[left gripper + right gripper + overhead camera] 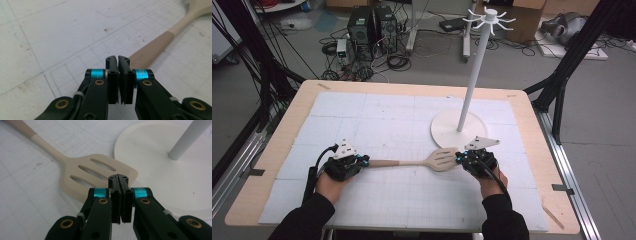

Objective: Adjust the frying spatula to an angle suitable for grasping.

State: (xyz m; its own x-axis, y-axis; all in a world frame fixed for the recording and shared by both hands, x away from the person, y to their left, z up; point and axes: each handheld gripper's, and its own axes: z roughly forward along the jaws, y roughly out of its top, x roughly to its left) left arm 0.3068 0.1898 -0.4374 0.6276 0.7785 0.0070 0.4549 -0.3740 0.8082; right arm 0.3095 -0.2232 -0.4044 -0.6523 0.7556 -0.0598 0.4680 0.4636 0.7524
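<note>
A beige slotted spatula lies flat on the white mat, handle to the left and blade to the right. My left gripper is at the handle's end, shut with nothing between its jaws. In the left gripper view the left gripper has the handle just past its right jaw. My right gripper is at the blade's right edge, also shut and empty. In the right gripper view the right gripper stands over the near edge of the blade.
A white utensil stand rises behind the spatula, with a round base, a tall pole and hooks at its top. Its base almost touches the blade. The mat covers the wooden table.
</note>
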